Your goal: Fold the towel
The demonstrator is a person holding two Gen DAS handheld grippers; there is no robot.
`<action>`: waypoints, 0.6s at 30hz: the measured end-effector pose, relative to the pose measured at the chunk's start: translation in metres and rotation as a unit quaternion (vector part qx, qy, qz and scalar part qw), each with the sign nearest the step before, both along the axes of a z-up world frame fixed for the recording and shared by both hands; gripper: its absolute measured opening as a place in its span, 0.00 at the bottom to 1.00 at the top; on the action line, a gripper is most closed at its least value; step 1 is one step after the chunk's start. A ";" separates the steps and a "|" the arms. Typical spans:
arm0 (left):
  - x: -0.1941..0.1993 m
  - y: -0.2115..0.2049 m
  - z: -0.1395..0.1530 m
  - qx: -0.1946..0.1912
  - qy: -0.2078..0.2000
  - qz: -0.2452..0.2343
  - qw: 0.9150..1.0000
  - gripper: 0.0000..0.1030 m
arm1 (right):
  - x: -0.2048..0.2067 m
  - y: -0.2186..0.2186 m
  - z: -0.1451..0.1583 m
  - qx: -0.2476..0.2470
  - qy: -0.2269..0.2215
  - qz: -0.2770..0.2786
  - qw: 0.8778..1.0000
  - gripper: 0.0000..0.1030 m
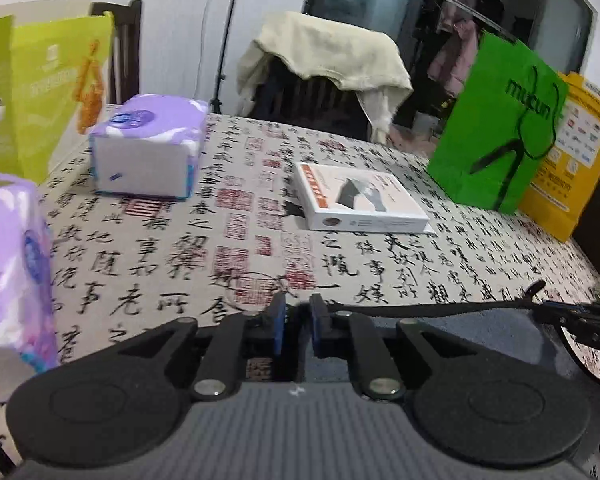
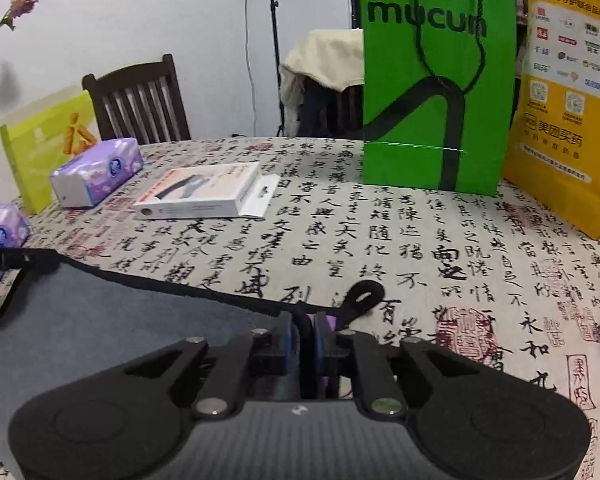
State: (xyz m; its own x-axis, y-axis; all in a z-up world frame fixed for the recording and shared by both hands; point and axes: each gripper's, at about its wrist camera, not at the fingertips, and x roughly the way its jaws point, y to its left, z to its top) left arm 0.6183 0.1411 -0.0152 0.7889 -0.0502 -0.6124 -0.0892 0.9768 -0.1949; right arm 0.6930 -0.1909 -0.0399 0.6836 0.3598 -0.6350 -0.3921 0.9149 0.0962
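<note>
The towel (image 2: pixel 100 316) is dark grey-blue with a black edge and a small hanging loop (image 2: pixel 366 294). It is lifted off the table and stretched between my two grippers. My right gripper (image 2: pixel 306 330) is shut on one corner of it, beside the loop. My left gripper (image 1: pixel 298 312) is nearly shut with the towel's other corner at its fingertips; the towel's edge (image 1: pixel 440 308) runs from there to the right gripper (image 1: pixel 580 320) at the right of the left wrist view. The left gripper (image 2: pixel 4 258) shows at the left edge of the right wrist view.
The table (image 1: pixel 380 256) wears a cloth printed with calligraphy. On it are a white flat box (image 1: pixel 360 200), two purple tissue packs (image 1: pixel 148 148), a lime-green box (image 1: pixel 48 92), a green paper bag (image 1: pixel 496 128) and a yellow bag (image 2: pixel 564 92). Chairs stand behind.
</note>
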 end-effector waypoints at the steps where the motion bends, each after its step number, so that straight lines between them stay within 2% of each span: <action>1: -0.005 0.001 0.002 0.008 -0.006 0.004 1.000 0.26 | -0.003 -0.002 0.001 -0.002 -0.004 -0.003 1.000 0.14; 2: -0.011 0.001 0.004 0.017 -0.013 0.008 1.000 0.36 | -0.007 -0.003 0.004 -0.006 -0.011 -0.004 1.000 0.16; 6: -0.051 -0.002 0.016 0.052 -0.043 0.013 0.998 0.51 | -0.035 -0.018 0.021 -0.001 -0.041 -0.004 0.999 0.26; 8: -0.073 -0.004 0.021 0.060 -0.051 0.009 0.997 0.68 | -0.054 -0.027 0.028 0.008 -0.047 0.000 0.999 0.33; 12: -0.128 -0.009 0.032 0.066 -0.073 0.024 0.995 0.74 | -0.094 -0.043 0.035 0.021 -0.050 0.005 0.999 0.48; 14: -0.152 -0.011 0.035 0.062 -0.079 0.027 0.995 0.80 | -0.116 -0.050 0.036 0.027 -0.051 0.002 0.998 0.50; 18: -0.198 -0.019 0.039 0.069 -0.090 0.028 0.993 0.83 | -0.158 -0.061 0.035 0.045 -0.049 -0.005 0.998 0.56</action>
